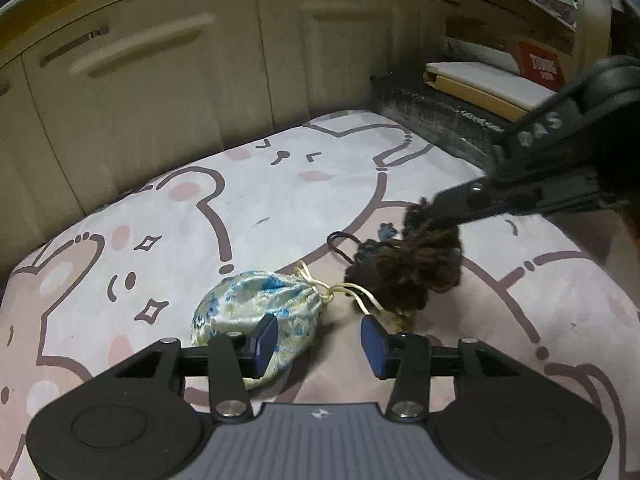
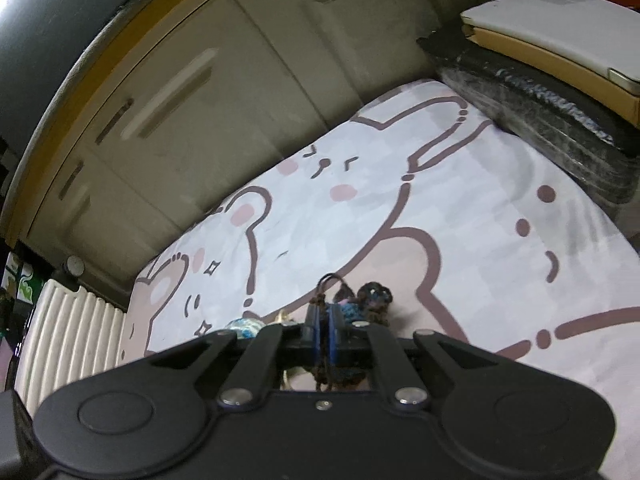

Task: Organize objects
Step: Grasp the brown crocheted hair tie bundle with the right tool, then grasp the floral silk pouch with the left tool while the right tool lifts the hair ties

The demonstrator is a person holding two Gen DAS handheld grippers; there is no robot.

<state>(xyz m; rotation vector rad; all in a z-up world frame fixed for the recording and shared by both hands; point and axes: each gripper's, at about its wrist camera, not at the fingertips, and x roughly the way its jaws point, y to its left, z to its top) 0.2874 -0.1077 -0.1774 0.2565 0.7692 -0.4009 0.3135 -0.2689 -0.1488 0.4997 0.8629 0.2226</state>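
A pale blue and cream brocade drawstring pouch (image 1: pixel 256 312) lies on the bedsheet (image 1: pixel 280 184) with its cream cord trailing right. My left gripper (image 1: pixel 318 338) is open, low over the sheet, its left pad touching or just in front of the pouch. A dark brown knitted pouch (image 1: pixel 404 268) with a dark cord loop hangs from my right gripper (image 1: pixel 430 210), which comes in from the right and is shut on its top. In the right wrist view the right gripper (image 2: pixel 325 320) is shut on dark cords, with the knitted pouch (image 2: pixel 374 296) just beyond.
The sheet has pink cartoon bear and rabbit prints. Beige cupboard doors (image 1: pixel 180 80) stand behind the bed. A dark folded mat (image 1: pixel 440 116) with flat boxes (image 1: pixel 480 80) on it sits at the far right. A white ribbed radiator (image 2: pixel 68 332) stands left of the bed.
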